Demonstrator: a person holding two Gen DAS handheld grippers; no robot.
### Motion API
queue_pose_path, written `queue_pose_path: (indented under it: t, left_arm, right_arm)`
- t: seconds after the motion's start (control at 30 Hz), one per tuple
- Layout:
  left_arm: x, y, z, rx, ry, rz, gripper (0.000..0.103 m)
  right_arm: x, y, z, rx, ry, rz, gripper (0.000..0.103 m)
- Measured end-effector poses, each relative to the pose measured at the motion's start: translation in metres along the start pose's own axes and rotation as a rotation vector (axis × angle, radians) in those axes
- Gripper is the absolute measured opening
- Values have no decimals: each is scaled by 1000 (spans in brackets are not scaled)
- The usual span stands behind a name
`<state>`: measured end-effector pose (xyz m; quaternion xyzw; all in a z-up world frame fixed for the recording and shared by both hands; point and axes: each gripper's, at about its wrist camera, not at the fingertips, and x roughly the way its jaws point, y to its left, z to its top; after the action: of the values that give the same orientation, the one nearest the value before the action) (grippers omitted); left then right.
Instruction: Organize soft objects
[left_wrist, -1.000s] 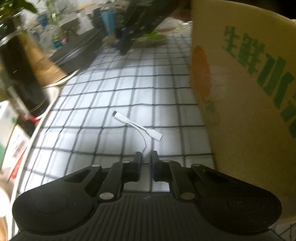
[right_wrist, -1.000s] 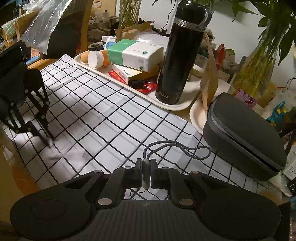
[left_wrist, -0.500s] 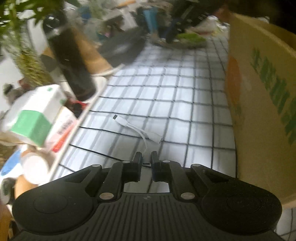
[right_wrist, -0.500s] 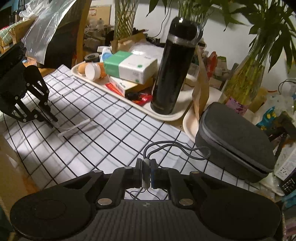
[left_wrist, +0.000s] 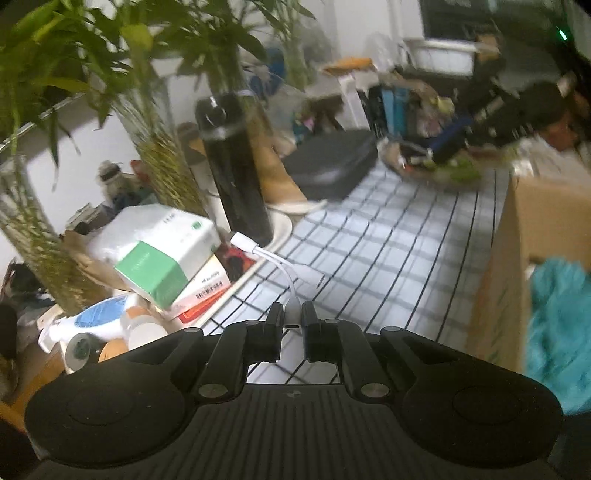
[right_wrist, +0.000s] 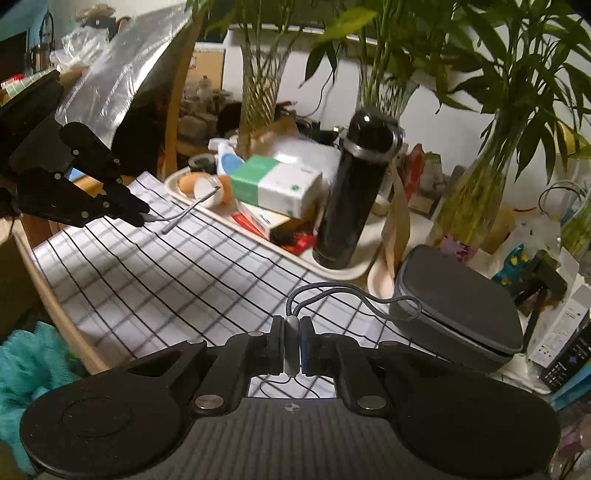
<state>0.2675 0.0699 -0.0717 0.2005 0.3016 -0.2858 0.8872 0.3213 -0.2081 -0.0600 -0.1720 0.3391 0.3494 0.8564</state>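
While both grippers are raised above the checked cloth (right_wrist: 177, 280), each is seen clamped on a cable. The left gripper (left_wrist: 293, 314) is closed narrowly on a white adapter (left_wrist: 280, 260), which is held clear of the cloth; its plug ends stick out ahead of the jaws, toward the flask (left_wrist: 234, 170). From the right wrist view the same adapter (right_wrist: 184, 214) is seen projecting from the left gripper (right_wrist: 142, 218), on the far left side of the cloth from the flask (right_wrist: 351, 195). The right gripper (right_wrist: 291, 332) is shut on a grey cable (right_wrist: 354, 291) at its connector; the cable's loop is carried in front of the jaws, between the flask and the grey case (right_wrist: 458, 314). The flask is stood upright on a tray (right_wrist: 332, 271), with a tissue box (right_wrist: 277, 184) beside it on that tray. A cardboard box (left_wrist: 517, 258) is stood across the cloth from the flask, and teal fabric (left_wrist: 557, 332) is seen at its open top. Whether the fabric rests fully inside cannot be told.
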Motion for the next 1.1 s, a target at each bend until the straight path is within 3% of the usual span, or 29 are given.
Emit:
queue_pose_path:
  t: [0.27,0.5,0.8,1.1]
  left_arm:
    - [-47,-32,25,-80,-36,50,11]
    - [-85,-65,37,-137,-62,62,11]
    - [-122,-94,34,-176,-79,108,9]
    - [-144,-117,24,-208,-64,102,9]
  right_arm:
    - [-43,21,0,51,-64,29,10]
    - [-76,49,-13,42,-89,106,10]
    - [-121,75,-40,-11,-140,242,10]
    - [-142,102,-58,-65,-126,288,10]
